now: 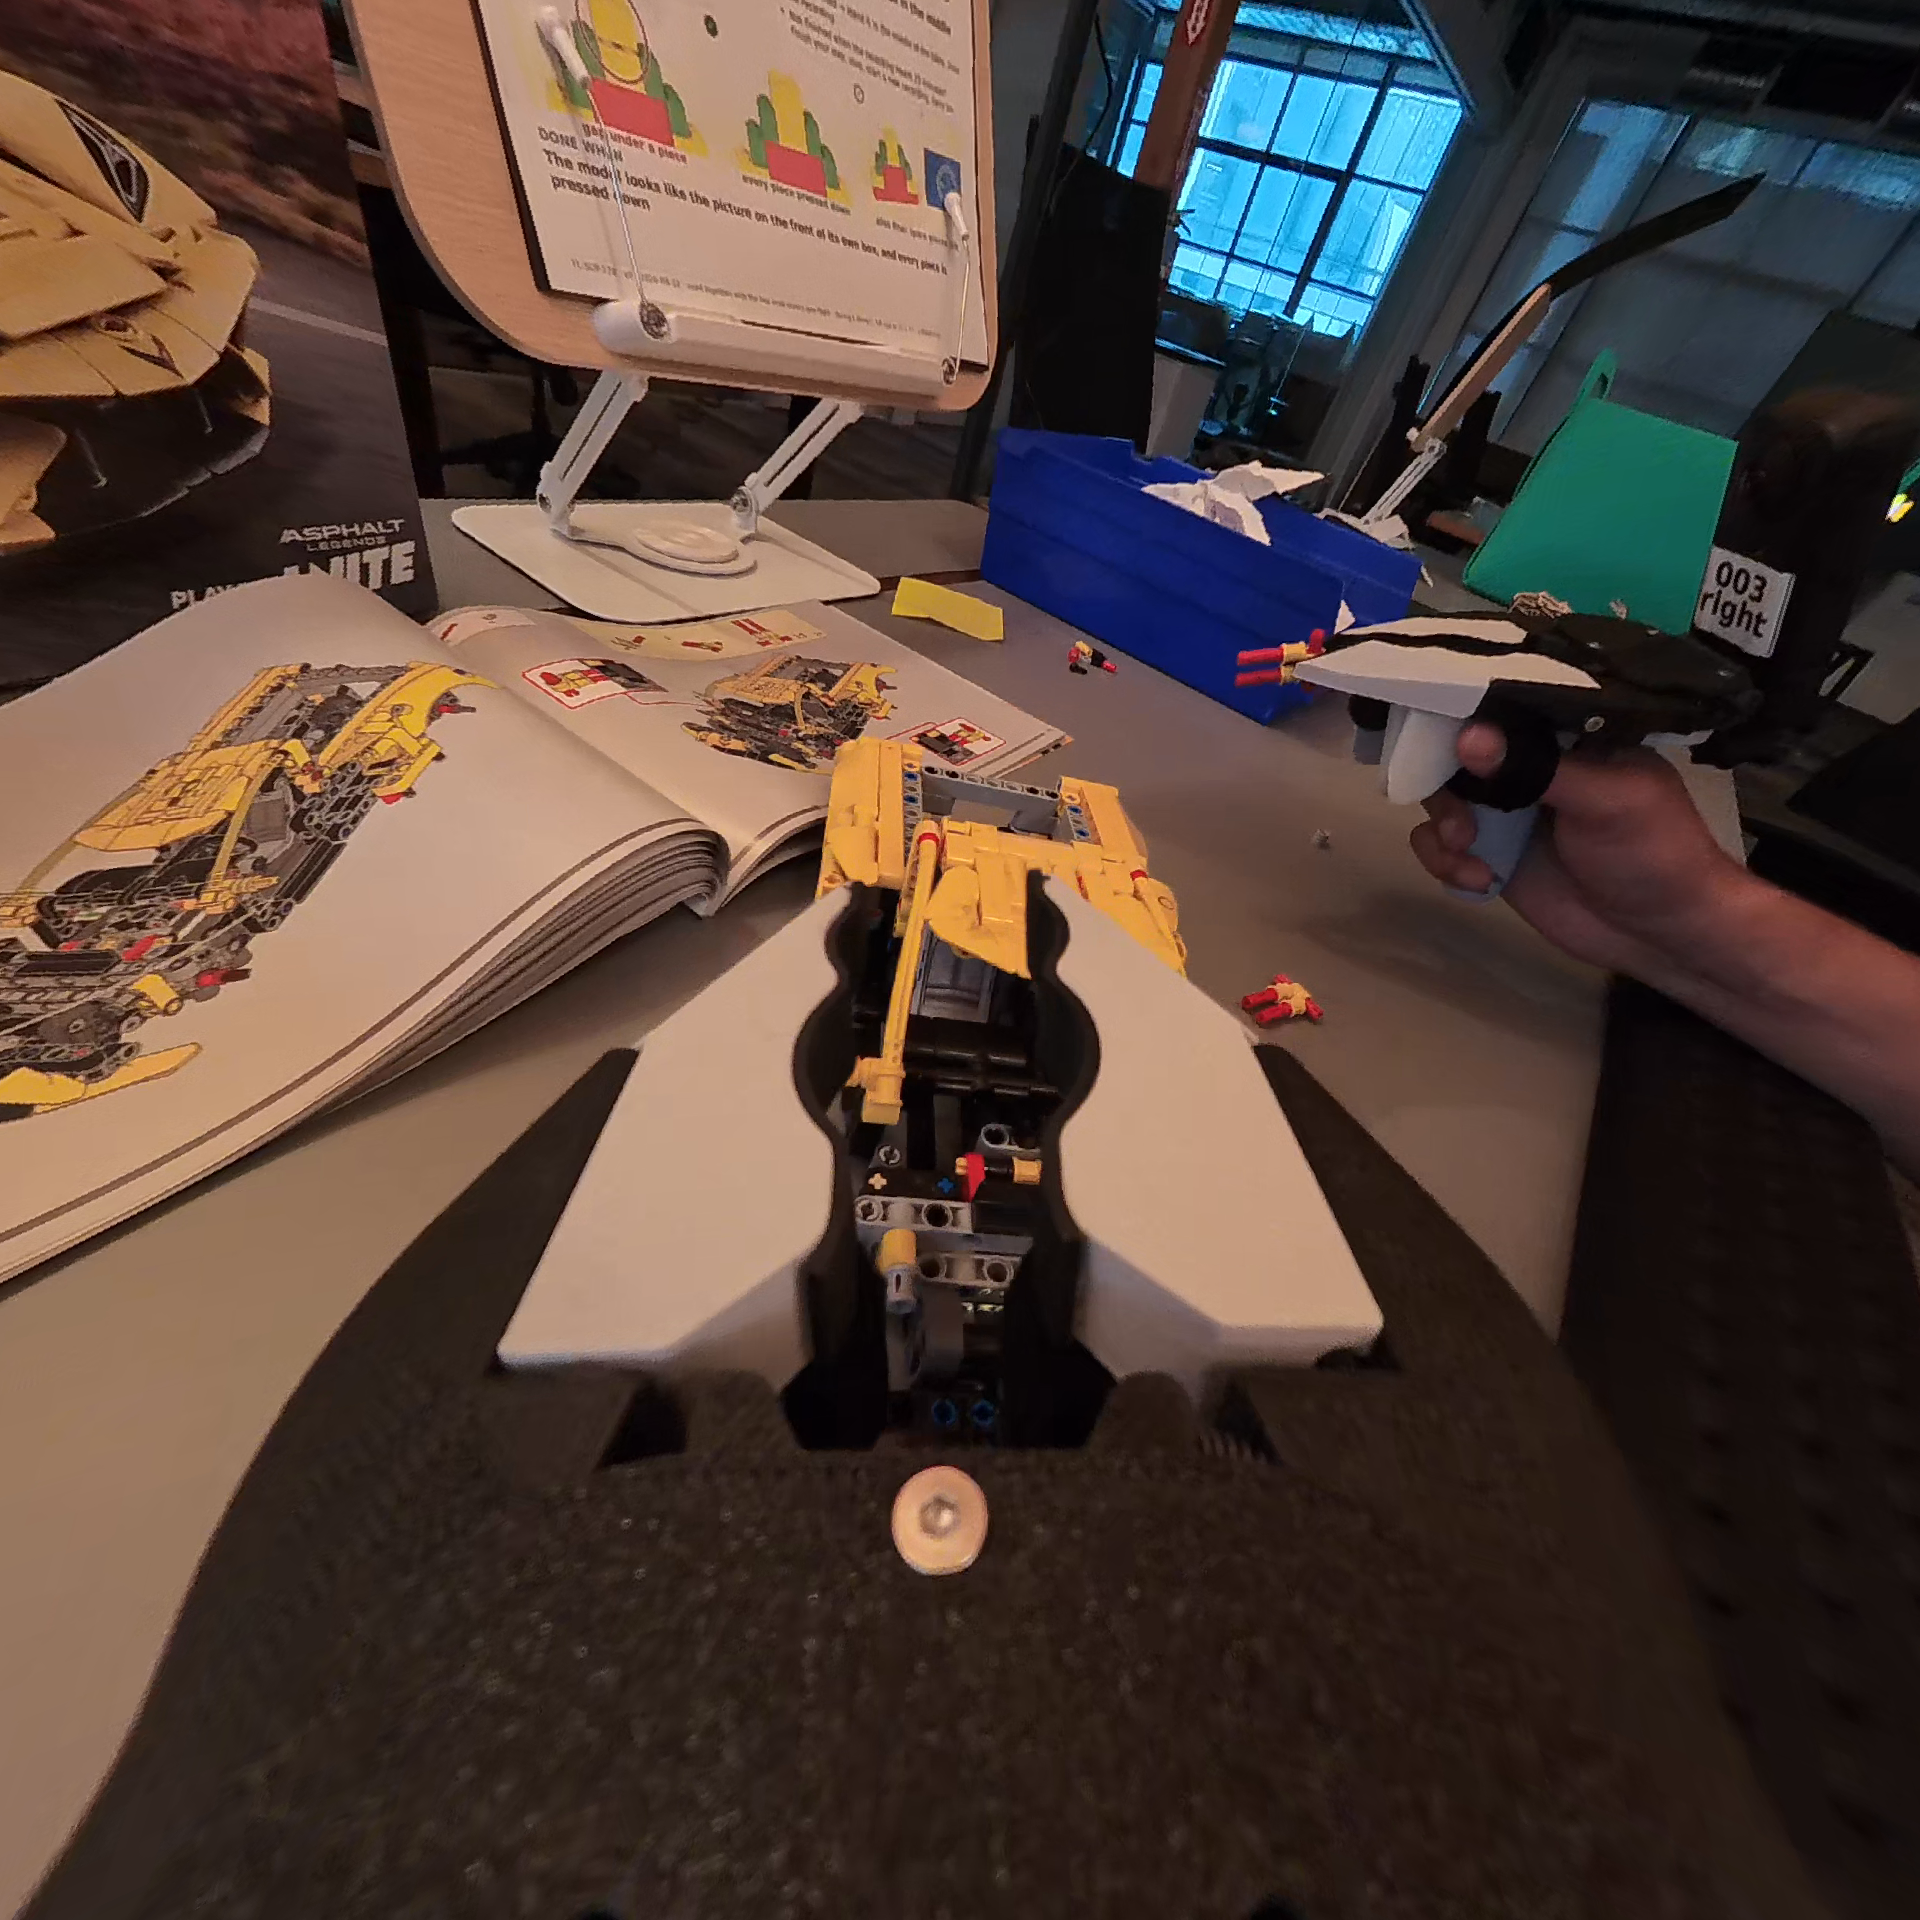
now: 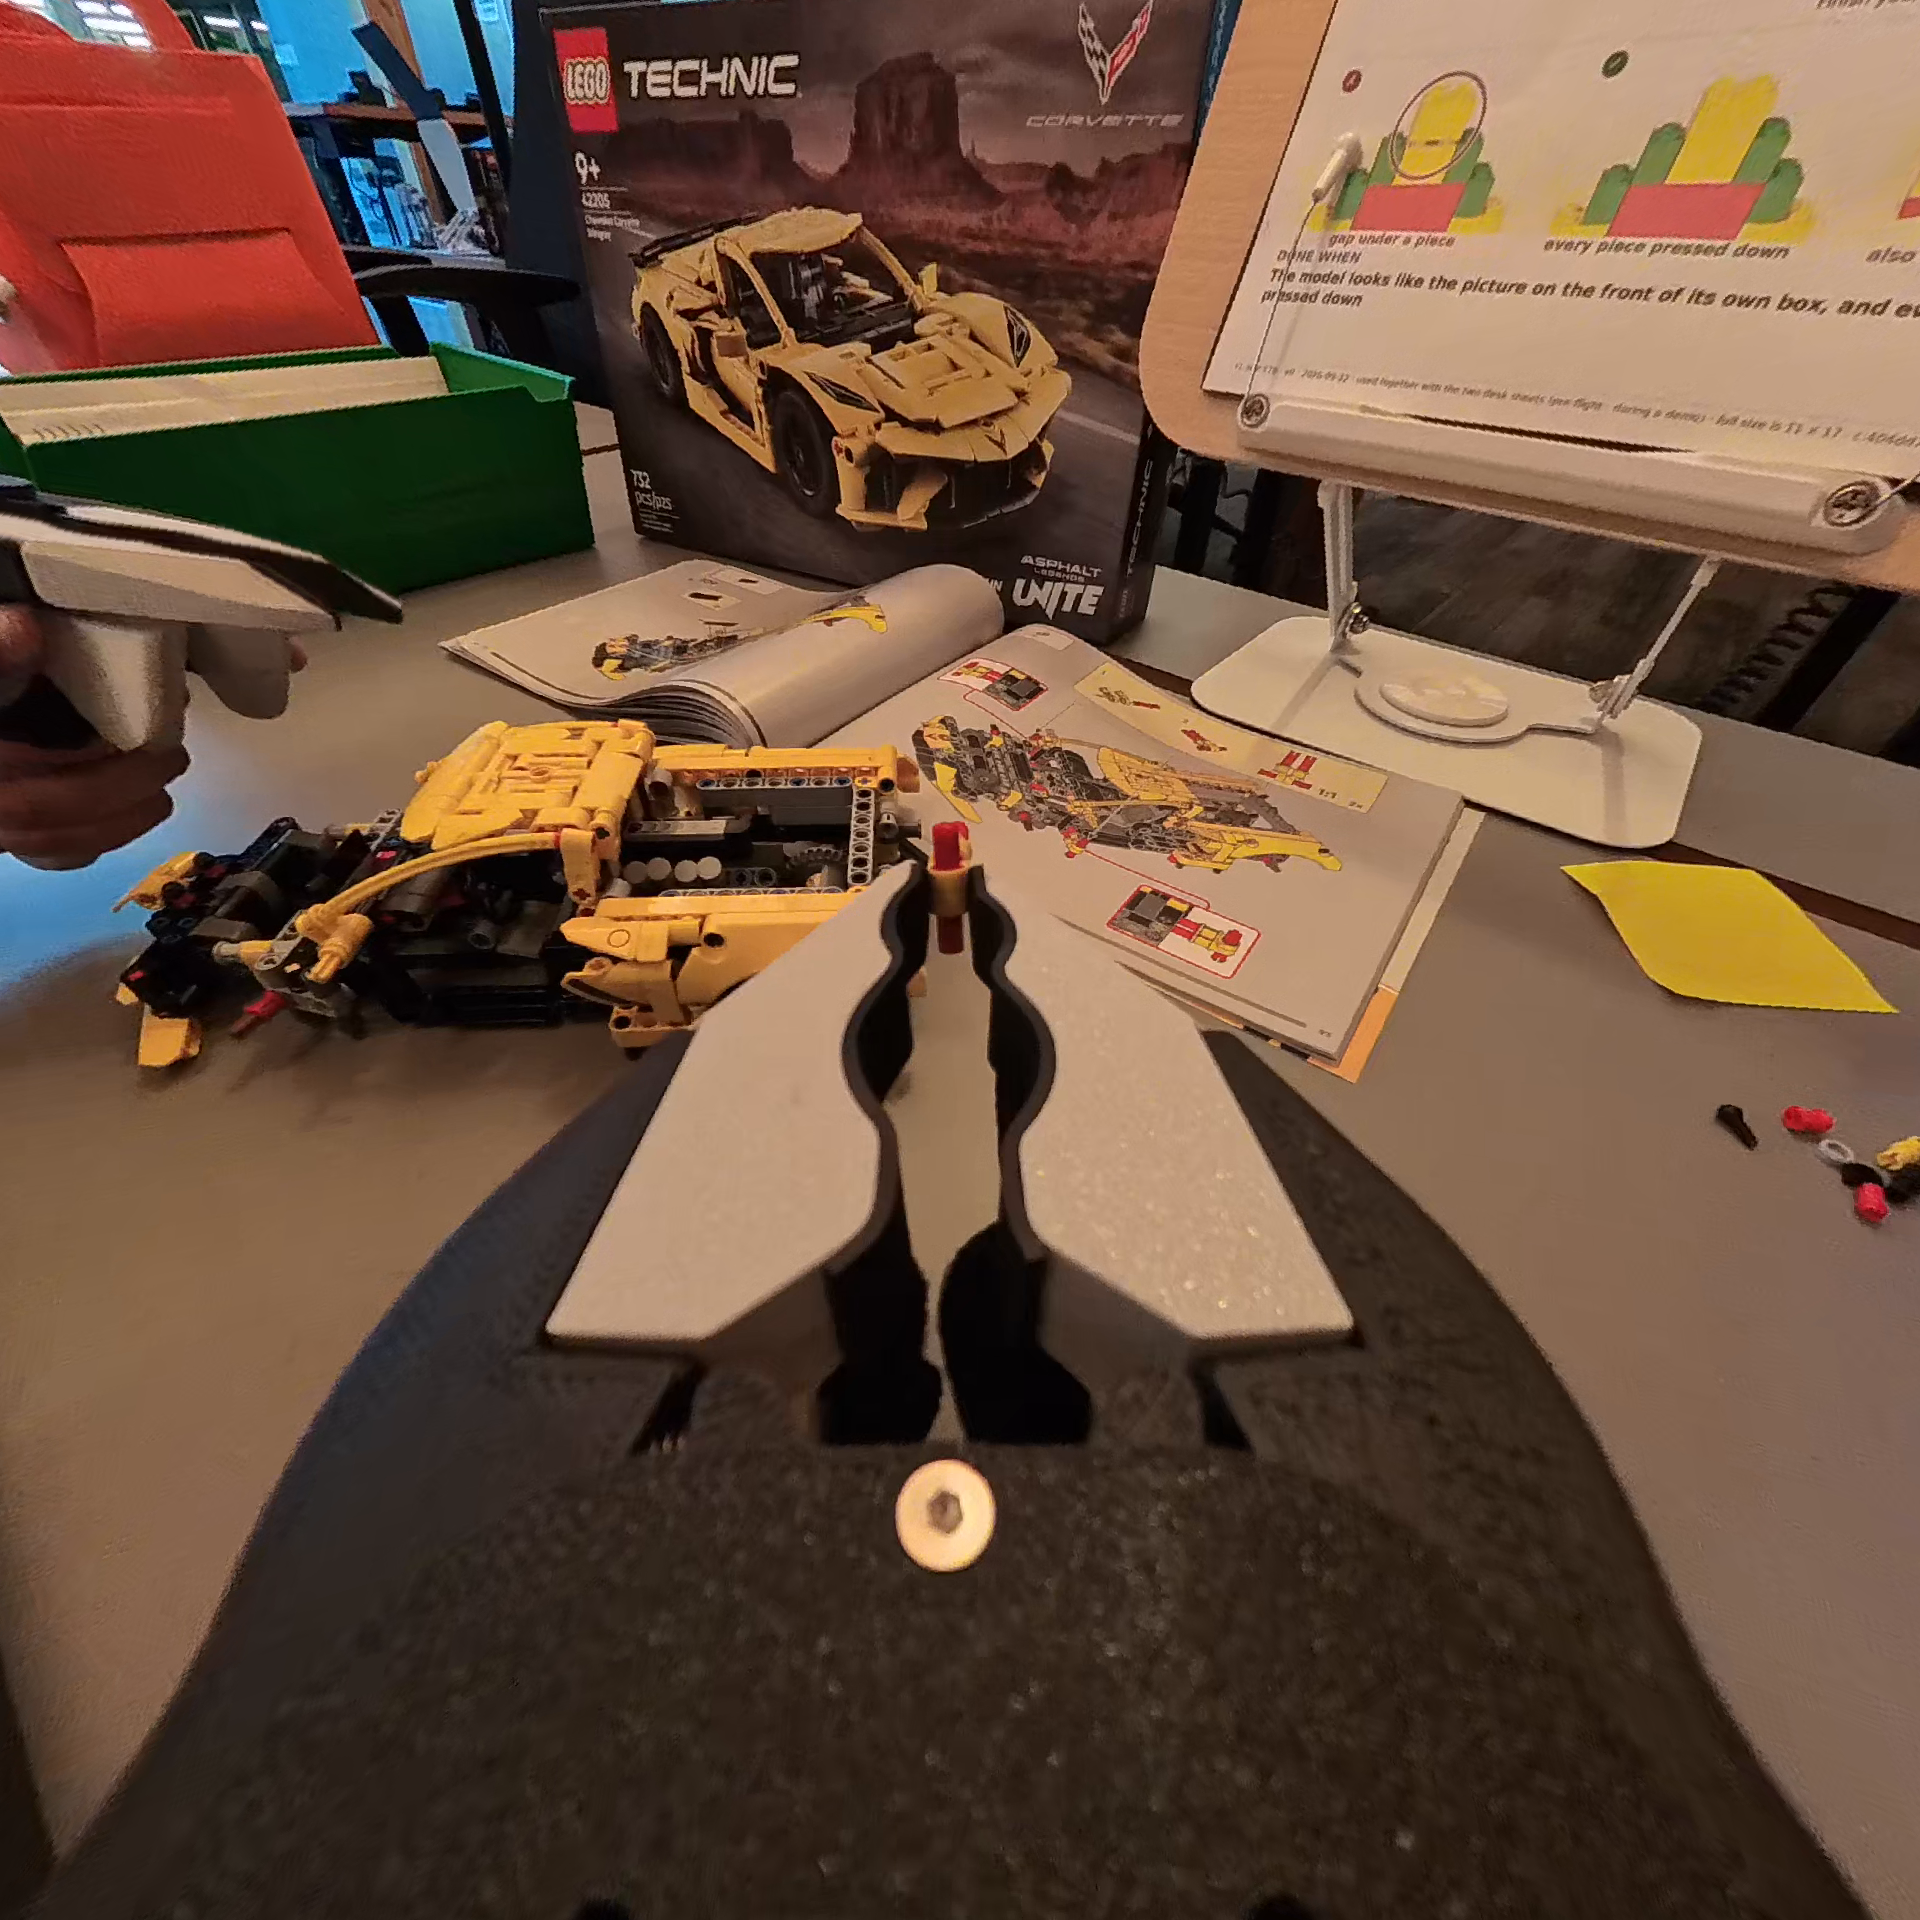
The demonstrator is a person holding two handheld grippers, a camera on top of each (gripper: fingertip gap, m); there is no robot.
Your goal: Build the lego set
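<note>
The half-built yellow and black car model [image 2: 499,883] is lying on the grey tabletop [image 2: 1558,1351], roughly mid-table, right up against the near edge of the open instruction booklet [image 2: 1195,831]. The left gripper [image 1: 940,914] is reaching over it lengthwise, with its two grey fingers [image 1: 707,1143] sitting on either side of the chassis. The gap between them is fairly wide and full of model, but I honestly can't tell whether the fingers are actually squeezing it or just straddling it, since the view down the middle is pretty cluttered.

The right gripper [image 2: 948,883] is nearly closed and is pinching a small yellow connector with red pins [image 2: 948,883] right at its fingertips. It's hovering above the table just beside the model's right-hand end, not touching it.

Toward the back edge the set's box [image 2: 883,291] is standing upright, and next to it a white stand is holding a printed sheet [image 2: 1558,239]. A green bin [image 2: 312,468] is sitting at the back left corner and a blue bin [image 1: 1174,582] toward the back right. A yellow paper scrap [image 2: 1725,935] is lying near the right edge, with a little cluster of loose red, black and yellow pins [image 2: 1849,1164] closer to the front. Another small red and yellow connector [image 1: 1280,1000] is lying just right of the model.
</note>
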